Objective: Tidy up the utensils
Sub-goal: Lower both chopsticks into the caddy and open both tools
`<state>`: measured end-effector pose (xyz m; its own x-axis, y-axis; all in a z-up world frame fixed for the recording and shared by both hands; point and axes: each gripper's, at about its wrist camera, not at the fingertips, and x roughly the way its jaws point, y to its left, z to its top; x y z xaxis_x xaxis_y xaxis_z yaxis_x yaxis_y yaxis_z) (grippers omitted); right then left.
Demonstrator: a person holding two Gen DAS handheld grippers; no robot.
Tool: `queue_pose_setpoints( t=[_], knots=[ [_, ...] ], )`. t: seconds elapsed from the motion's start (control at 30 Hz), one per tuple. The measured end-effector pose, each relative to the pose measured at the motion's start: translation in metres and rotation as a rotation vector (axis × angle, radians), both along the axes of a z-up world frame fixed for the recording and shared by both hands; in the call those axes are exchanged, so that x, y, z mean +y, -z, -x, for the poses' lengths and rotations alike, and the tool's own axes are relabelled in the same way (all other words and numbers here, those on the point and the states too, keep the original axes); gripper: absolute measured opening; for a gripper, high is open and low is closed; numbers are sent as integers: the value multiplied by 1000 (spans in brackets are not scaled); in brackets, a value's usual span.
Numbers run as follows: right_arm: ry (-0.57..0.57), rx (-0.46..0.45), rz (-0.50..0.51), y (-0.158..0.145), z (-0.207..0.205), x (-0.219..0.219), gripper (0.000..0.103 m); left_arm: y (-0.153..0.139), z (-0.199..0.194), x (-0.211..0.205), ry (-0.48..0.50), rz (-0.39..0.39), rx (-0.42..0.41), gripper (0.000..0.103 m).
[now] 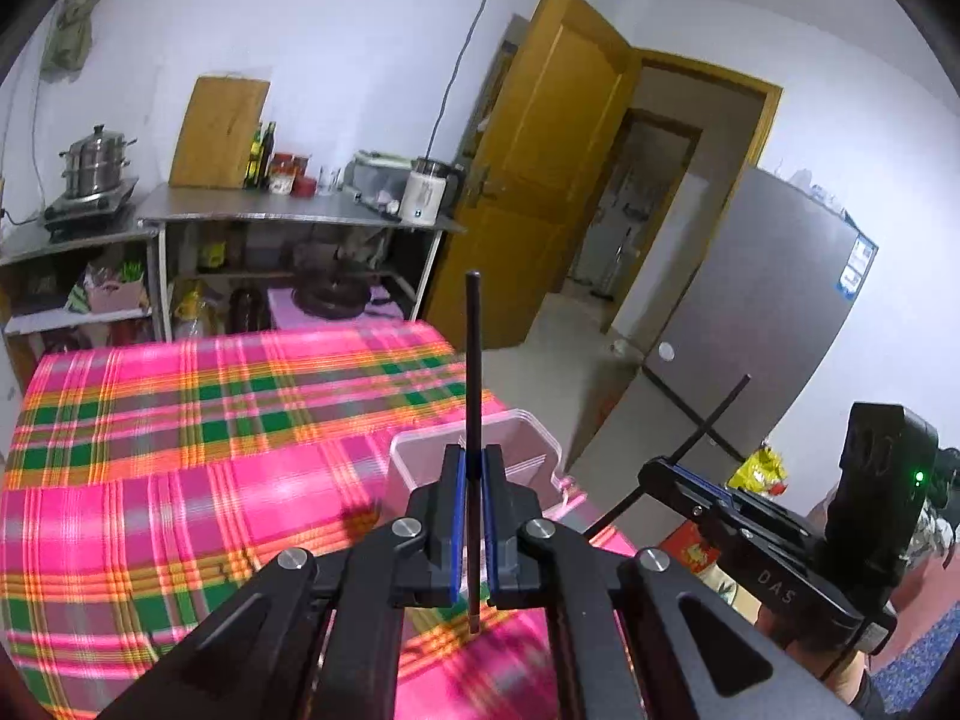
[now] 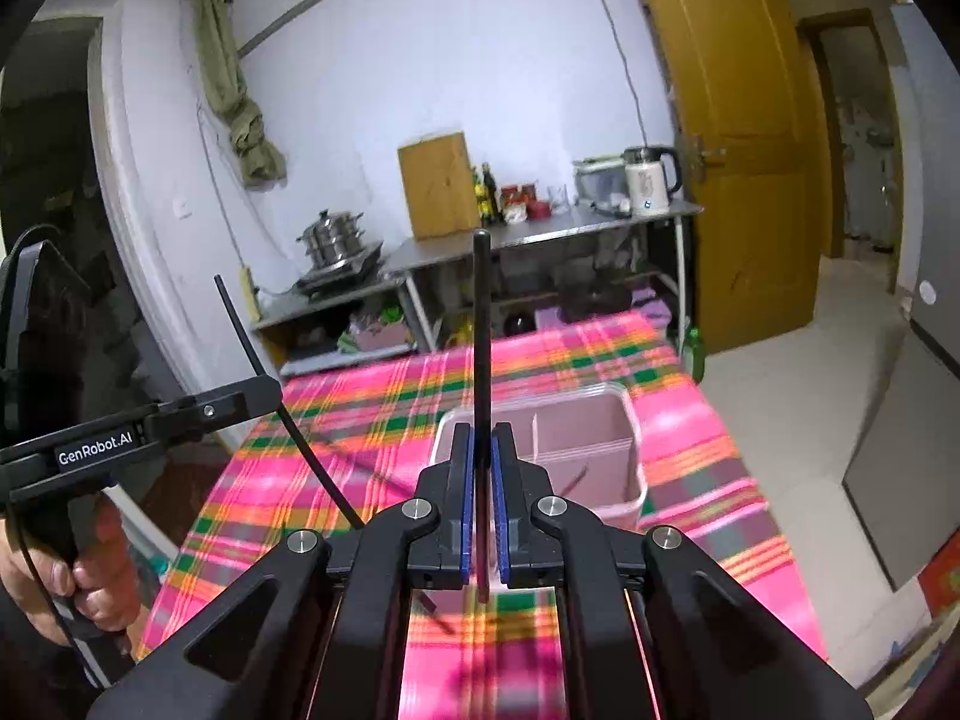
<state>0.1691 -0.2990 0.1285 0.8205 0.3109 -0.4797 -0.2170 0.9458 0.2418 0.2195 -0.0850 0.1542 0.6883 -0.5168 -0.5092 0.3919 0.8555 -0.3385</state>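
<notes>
Kitchen; plaid tabletop (image 1: 180, 420). Left gripper (image 1: 473, 468) and right gripper (image 2: 482, 450), fingers each clamped mid-shaft on an upright chopstick (image 1: 473, 360), likely for dropping end-first. Bin (image 2: 624, 420) just beyond the fingers, below.

Left gripper (image 1: 473, 468) clamped, right gripper (image 2: 481, 450) clamped, both angled downward

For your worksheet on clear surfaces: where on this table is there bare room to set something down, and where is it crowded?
Free: the checked tablecloth from the pink box back to the far edge. Crowded: the near edge, where the left claw and right claw each grip a black chopstick, and the box itself.
</notes>
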Motion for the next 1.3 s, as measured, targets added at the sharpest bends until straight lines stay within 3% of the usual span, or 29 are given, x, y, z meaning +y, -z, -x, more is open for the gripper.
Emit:
queue_pose_setpoints(
  t=[0.17,0.33,0.93,1.17,1.3],
  knots=[
    [25,-47,-13,-19,-17,-8,6,-20,-19,-5,-11,17,-39,5],
    [42,-63,-23,-22,-33,-10,6,-19,-41,-13,-26,13,-51,5],
    [26,74,16,52,-79,3,6,61,-92,-31,-24,-44,75,5],
    [22,116,21,63,-82,0,6,66,-92,-26,-33,-49,85,6],
    [35,102,25,57,-75,-2,13,57,-84,-20,-46,-44,73,8]
  ],
)
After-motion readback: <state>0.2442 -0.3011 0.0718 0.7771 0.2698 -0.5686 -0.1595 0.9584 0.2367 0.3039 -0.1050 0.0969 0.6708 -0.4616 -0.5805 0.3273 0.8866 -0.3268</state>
